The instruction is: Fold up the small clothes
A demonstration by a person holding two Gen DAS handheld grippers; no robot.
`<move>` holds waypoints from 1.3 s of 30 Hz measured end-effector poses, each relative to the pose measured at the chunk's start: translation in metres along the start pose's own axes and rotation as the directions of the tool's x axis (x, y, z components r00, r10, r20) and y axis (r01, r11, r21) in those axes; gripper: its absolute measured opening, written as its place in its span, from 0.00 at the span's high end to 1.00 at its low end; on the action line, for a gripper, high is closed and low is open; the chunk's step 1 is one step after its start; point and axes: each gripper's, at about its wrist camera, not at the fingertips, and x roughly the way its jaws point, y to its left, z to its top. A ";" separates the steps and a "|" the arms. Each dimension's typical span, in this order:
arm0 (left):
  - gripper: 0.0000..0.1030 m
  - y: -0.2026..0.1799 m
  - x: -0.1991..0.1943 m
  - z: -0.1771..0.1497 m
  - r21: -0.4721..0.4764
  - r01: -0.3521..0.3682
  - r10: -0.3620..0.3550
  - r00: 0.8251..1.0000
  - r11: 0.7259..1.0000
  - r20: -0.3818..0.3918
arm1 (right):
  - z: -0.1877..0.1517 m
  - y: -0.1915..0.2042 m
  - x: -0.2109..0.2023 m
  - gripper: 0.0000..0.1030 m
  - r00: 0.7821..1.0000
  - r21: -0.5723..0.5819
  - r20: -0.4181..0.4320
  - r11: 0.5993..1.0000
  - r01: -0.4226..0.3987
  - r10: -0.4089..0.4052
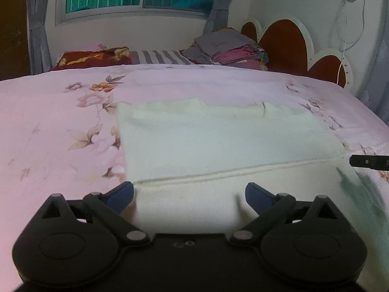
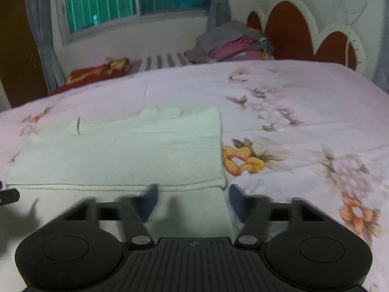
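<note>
A pale cream garment (image 1: 218,141) lies flat on the pink floral bedspread (image 1: 60,112), with a folded layer at its near edge. My left gripper (image 1: 189,194) is open over the garment's near left corner, blue pads wide apart. In the right wrist view the same garment (image 2: 126,155) lies spread to the left. My right gripper (image 2: 192,199) is open over the near right corner, its fingers straddling the cloth edge. The right gripper's tip shows at the left view's right edge (image 1: 369,162).
A stack of folded clothes (image 1: 226,48) sits at the head of the bed by the red and white headboard (image 1: 287,43). A red patterned pillow (image 1: 94,57) and a striped cloth (image 1: 160,57) lie under the window. The bedspread (image 2: 304,112) extends right of the garment.
</note>
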 end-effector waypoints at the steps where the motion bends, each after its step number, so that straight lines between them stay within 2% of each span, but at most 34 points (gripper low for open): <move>1: 0.06 0.000 -0.006 -0.003 0.004 -0.004 0.004 1.000 1.000 0.002 | -0.003 -0.002 -0.005 0.38 1.000 0.012 -0.006 1.000 -0.007 0.007; 5: 0.11 0.003 -0.030 -0.021 0.004 -0.033 0.033 0.999 0.999 -0.003 | -0.014 -0.008 -0.024 0.38 0.999 0.034 -0.022 0.998 -0.045 0.045; 11: 0.19 0.006 -0.074 -0.066 -0.037 -0.085 0.083 0.996 0.996 -0.035 | -0.036 -0.020 -0.058 0.38 0.995 0.047 -0.022 0.995 -0.092 0.093; 13: 0.21 0.001 -0.092 -0.081 -0.041 -0.091 0.089 0.995 0.995 -0.042 | -0.045 -0.028 -0.074 0.47 0.994 0.051 -0.021 0.993 -0.105 0.106; 15: 0.23 -0.005 -0.109 -0.095 -0.041 -0.095 0.093 0.994 0.995 -0.052 | -0.056 -0.038 -0.090 0.49 0.993 0.065 -0.021 0.991 -0.118 0.119; 23: 0.38 -0.012 -0.161 -0.145 -0.188 -0.023 0.008 0.997 0.982 -0.082 | -0.128 -0.084 -0.151 0.49 0.974 0.168 -0.084 0.966 -0.196 0.212; 26: 0.38 -0.013 -0.176 -0.162 -0.250 0.014 -0.033 0.997 0.968 -0.075 | -0.152 -0.092 -0.168 0.52 0.960 0.198 -0.116 0.953 -0.228 0.253; 27: 0.39 -0.012 -0.181 -0.168 -0.277 0.032 -0.053 0.996 0.960 -0.071 | -0.160 -0.094 -0.172 0.58 0.955 0.213 -0.124 0.947 -0.241 0.271; 28: 0.41 -0.010 -0.185 -0.172 -0.301 0.052 -0.075 0.995 0.952 -0.067 | -0.167 -0.096 -0.177 0.60 0.949 0.227 -0.128 0.940 -0.256 0.289; 31: 0.46 -0.004 -0.195 -0.186 -0.377 0.109 -0.140 0.989 0.920 -0.055 | -0.186 -0.102 -0.191 0.61 0.926 0.282 -0.127 0.908 -0.309 0.355; 39: 0.47 0.007 -0.204 -0.214 -0.567 0.233 -0.276 0.961 0.790 0.010 | -0.209 -0.112 -0.205 0.61 0.857 0.425 -0.092 0.798 -0.427 0.507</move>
